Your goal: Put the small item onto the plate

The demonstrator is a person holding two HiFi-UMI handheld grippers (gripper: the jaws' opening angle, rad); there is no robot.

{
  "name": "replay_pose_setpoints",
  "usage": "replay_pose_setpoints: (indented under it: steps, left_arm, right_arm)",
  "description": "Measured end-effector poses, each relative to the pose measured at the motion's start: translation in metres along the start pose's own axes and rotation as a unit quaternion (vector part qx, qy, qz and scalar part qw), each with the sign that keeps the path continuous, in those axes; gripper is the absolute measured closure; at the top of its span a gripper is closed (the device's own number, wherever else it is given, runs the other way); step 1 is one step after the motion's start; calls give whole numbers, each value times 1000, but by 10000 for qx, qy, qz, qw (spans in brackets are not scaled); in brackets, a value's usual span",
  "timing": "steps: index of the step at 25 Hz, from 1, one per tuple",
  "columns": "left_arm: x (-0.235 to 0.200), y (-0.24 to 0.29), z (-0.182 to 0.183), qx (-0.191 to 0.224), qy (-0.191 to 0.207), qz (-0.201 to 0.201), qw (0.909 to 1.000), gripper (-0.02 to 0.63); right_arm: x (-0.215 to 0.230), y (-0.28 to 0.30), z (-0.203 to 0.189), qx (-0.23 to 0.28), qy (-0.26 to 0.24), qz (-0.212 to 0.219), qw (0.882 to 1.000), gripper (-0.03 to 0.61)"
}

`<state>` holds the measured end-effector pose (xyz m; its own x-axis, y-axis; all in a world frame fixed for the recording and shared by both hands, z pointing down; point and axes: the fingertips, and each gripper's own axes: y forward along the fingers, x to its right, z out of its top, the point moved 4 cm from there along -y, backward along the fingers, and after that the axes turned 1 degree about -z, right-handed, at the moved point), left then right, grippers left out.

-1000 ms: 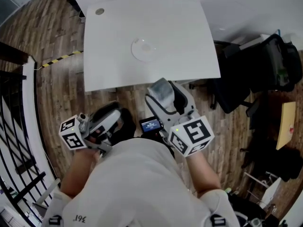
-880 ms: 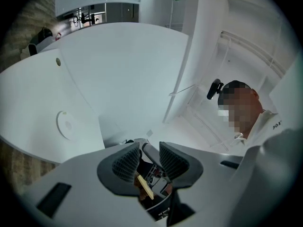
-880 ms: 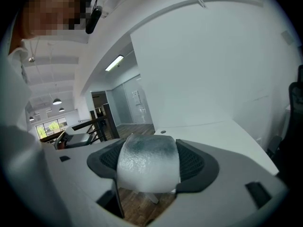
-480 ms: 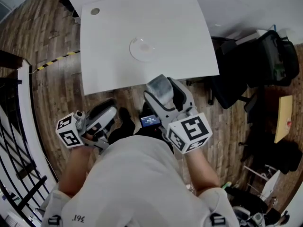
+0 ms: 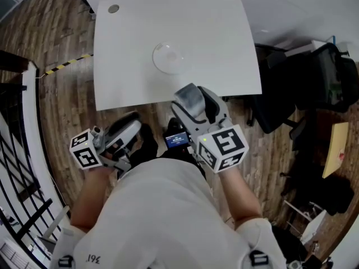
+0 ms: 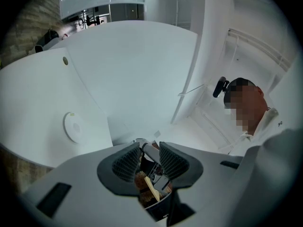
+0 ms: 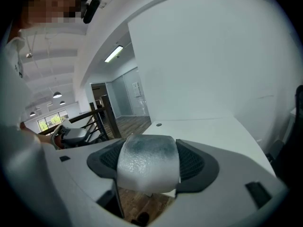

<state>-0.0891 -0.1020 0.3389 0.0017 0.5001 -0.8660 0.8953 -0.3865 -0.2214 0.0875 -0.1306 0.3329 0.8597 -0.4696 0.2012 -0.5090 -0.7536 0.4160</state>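
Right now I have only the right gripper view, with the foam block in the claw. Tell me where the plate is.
Observer: The head view shows a clear plate near the middle of the white table, beyond the right claw and its foam block, a little to the left.
Operator: Report the left claw.
Observer: The left claw hangs over the wood floor, short of the table's near edge, jaws apart with nothing gripped.

White bench; on it a clear glassy plate. Left of the bench, brown wood-plank floor with yellow-black striped tape. The small item is mottled grey-white.
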Motion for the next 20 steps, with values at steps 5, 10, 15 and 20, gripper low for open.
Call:
replay_pose_setpoints:
  steps: [5,10,15,20]
  left_arm:
    - [-10,10,-1,-8,-8,95,10000,495]
    - [-22,20,-1,-100,71,198,9997,495]
    - [-35,30,-3,-352,222,281,9987,495]
    - [-50,33,-3,-506,301,365,9976,495]
  right_arm:
    - [16,12,-7,-173,0,12,9998,262]
    - [31,30,-14,-346,-14,10,9994,262]
    - [41,46,-21,-508,-40,33,9987,262]
    - [47,63,-29,-701,-84,47,9975,262]
